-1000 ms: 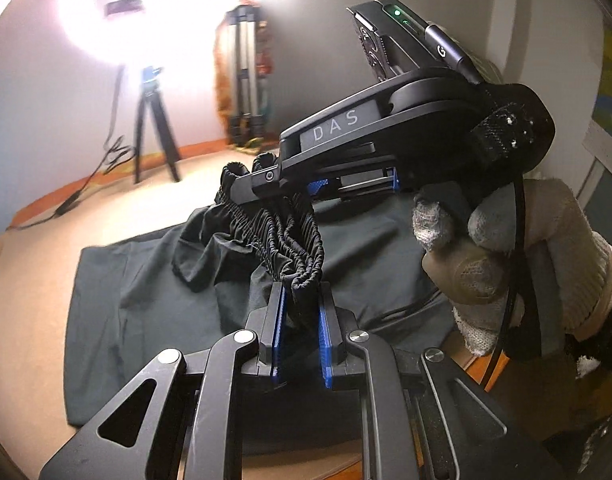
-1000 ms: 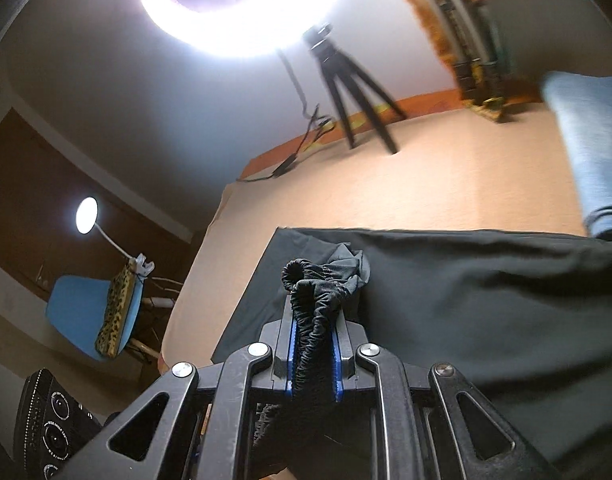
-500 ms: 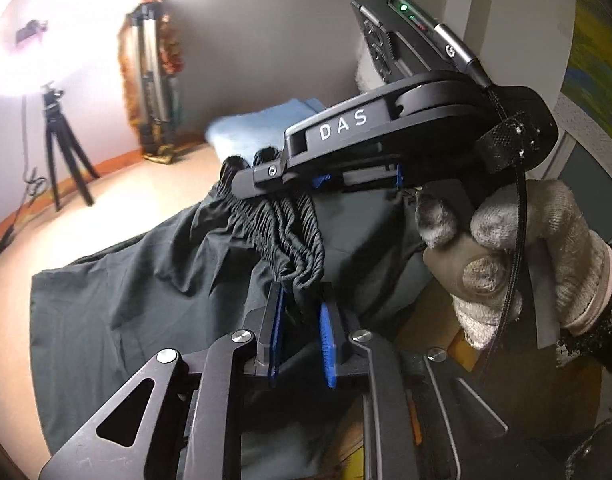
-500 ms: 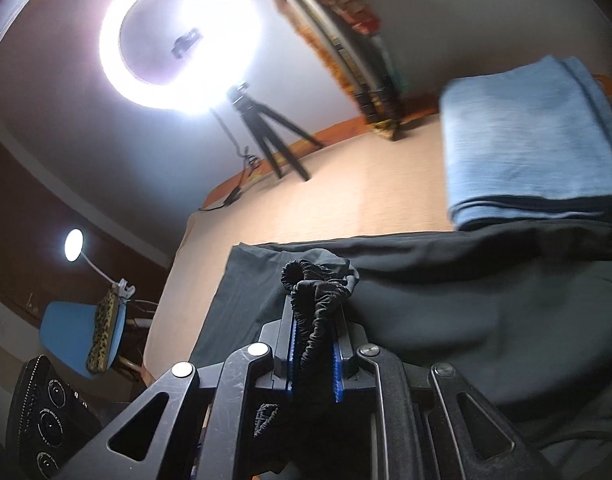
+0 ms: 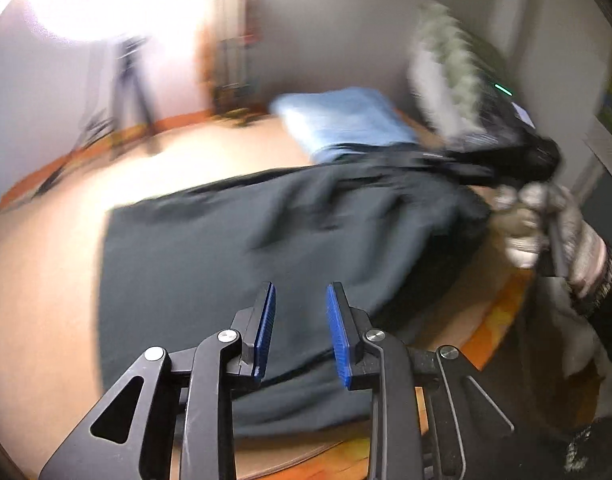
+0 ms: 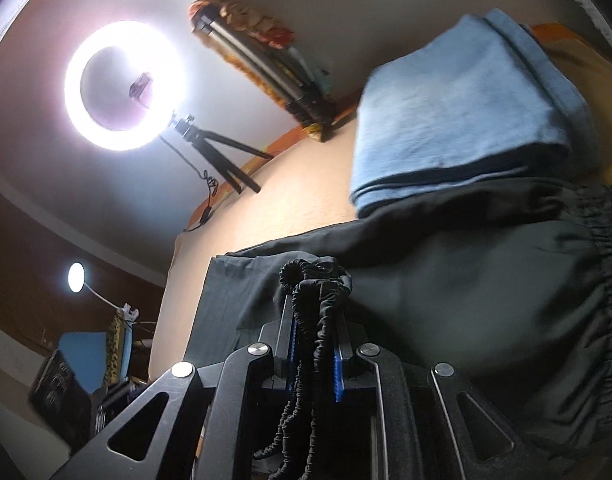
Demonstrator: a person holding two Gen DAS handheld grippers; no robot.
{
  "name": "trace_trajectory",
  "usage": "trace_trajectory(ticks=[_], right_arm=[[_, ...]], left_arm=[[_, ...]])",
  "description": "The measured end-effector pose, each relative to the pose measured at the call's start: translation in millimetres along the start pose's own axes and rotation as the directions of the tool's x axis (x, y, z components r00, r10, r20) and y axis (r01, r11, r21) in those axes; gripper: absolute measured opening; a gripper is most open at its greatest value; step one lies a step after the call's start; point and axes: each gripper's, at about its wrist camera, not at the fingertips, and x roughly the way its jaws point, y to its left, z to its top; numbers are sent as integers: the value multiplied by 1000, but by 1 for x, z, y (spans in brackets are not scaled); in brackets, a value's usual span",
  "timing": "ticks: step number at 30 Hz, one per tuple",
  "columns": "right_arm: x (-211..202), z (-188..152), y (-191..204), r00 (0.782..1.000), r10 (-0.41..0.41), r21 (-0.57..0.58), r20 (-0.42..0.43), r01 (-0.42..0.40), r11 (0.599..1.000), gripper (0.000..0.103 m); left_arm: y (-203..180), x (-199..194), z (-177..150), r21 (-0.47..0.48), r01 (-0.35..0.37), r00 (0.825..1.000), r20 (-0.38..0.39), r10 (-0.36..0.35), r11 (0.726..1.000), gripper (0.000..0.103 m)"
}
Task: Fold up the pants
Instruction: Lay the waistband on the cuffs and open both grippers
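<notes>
Left gripper (image 5: 299, 330) has just been opening, nothing between its jaws now, while the right gripper (image 6: 315, 354) pinches the black pants' (image 5: 266, 248) waistband, probably to lay the fold on the table (image 5: 46, 280).

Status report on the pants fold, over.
Left gripper just opened, nothing between the pads. Right gripper shut on the elastic waistband of the dark grey pants. Folded light-blue towel touching the far edge.

left claw (image 5: 299, 322) just opened, empty; right claw (image 6: 315, 354) clamped tight.
</notes>
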Motion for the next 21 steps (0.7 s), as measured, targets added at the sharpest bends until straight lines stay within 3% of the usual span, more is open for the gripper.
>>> trace_trajectory(ticks=[3,7,14,21], right_arm=[[-13,5,-17,1000,5,19,8,-5,1000,12],[-29,17,-42,1000,-20,29,9,19,999,11],[-50,35,-82,997,-71,49,13,70,996,11],[-49,40,-95,990,-143,7,-3,143,990,15]], left_arm=[[47,-11,-13,-112,-79,997,3,80,991,25],[83,-8,-26,-199,-112,994,-24,109,974,25],[87,15,-35,-205,-111,993,-62,101,972,25],[75,26,-38,-186,-98,993,-81,85,978,25]])
